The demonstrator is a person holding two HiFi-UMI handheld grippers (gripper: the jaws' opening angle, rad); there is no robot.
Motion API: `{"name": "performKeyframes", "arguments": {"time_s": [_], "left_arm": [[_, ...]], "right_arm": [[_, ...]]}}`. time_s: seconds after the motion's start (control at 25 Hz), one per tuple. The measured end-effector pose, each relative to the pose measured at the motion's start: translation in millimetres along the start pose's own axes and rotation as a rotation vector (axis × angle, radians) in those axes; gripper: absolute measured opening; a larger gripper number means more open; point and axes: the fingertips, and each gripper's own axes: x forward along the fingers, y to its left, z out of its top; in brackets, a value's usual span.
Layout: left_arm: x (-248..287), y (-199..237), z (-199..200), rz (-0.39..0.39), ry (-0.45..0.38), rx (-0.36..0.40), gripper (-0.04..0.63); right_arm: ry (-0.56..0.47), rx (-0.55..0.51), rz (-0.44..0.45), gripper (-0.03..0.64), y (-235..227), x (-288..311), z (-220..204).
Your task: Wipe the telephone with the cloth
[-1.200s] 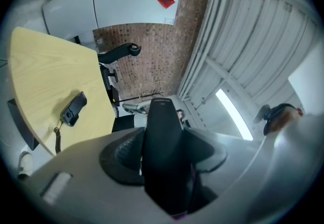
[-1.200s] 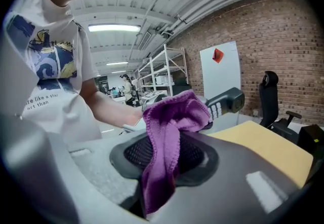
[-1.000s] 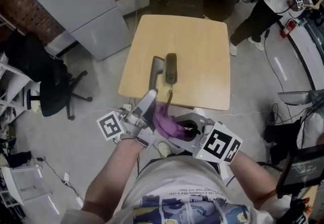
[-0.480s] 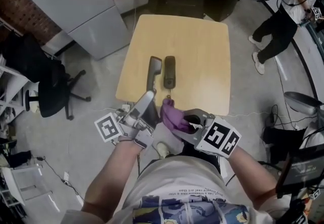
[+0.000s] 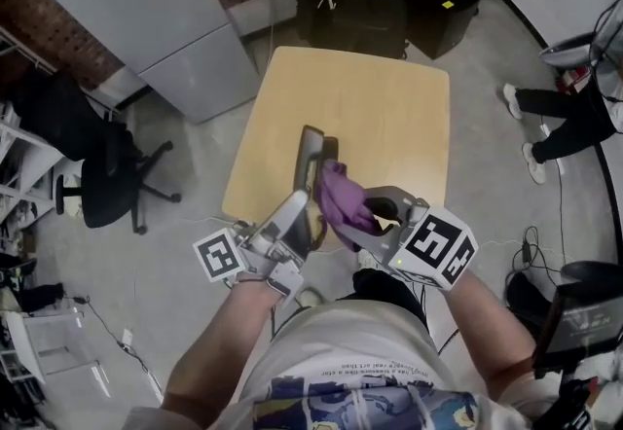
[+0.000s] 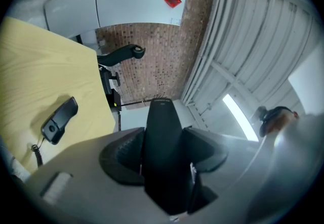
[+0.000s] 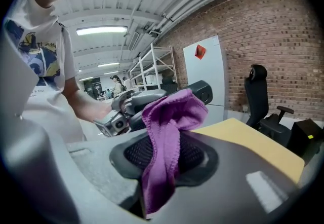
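My left gripper (image 5: 302, 214) is shut on the black telephone handset (image 5: 311, 151), which sticks up and out over the near edge of the wooden table (image 5: 389, 117). In the left gripper view the handset (image 6: 161, 121) fills the gap between the jaws. The other black part of the telephone (image 6: 59, 119) lies on the table with its cord. My right gripper (image 5: 368, 216) is shut on the purple cloth (image 5: 341, 195), which rests against the handset's right side. The cloth (image 7: 169, 116) hangs over the jaws, and the handset's end (image 7: 202, 91) shows just behind it.
A grey cabinet (image 5: 156, 19) stands beyond the table's left corner. A black office chair (image 5: 97, 175) is on the left. Another chair and black cases (image 5: 380, 0) sit past the far edge. A person's legs (image 5: 565, 112) are at the right.
My right gripper has carried the purple cloth up from below the table edge to the handset's side. The left gripper still holds the handset.
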Motion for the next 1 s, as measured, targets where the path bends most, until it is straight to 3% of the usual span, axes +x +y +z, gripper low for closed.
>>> {"name": "performKeyframes", "arguments": {"time_s": [0.2, 0.68, 0.84, 1.0], "left_arm": [[21.4, 8.3, 4.9, 0.013, -0.020, 0.000, 0.253], [38.6, 36.0, 38.4, 0.128, -0.106, 0.048, 0.253], [35.1, 60.6, 39.6, 0.240, -0.114, 0.106, 0.253], [22.4, 105.9, 35.7, 0.458, -0.079, 0.217, 0.253]], "right_arm": [[0.005, -0.028, 0.034, 0.106, -25.5, -0.2, 8.8], [0.067, 0.006, 0.244, 0.106, 0.5, 4.1, -20.4], [0.097, 0.036, 0.263, 0.106, 1.2, -4.1, -45.2], [0.089, 0.107, 0.205, 0.106, -26.2, -18.0, -65.8]]}}
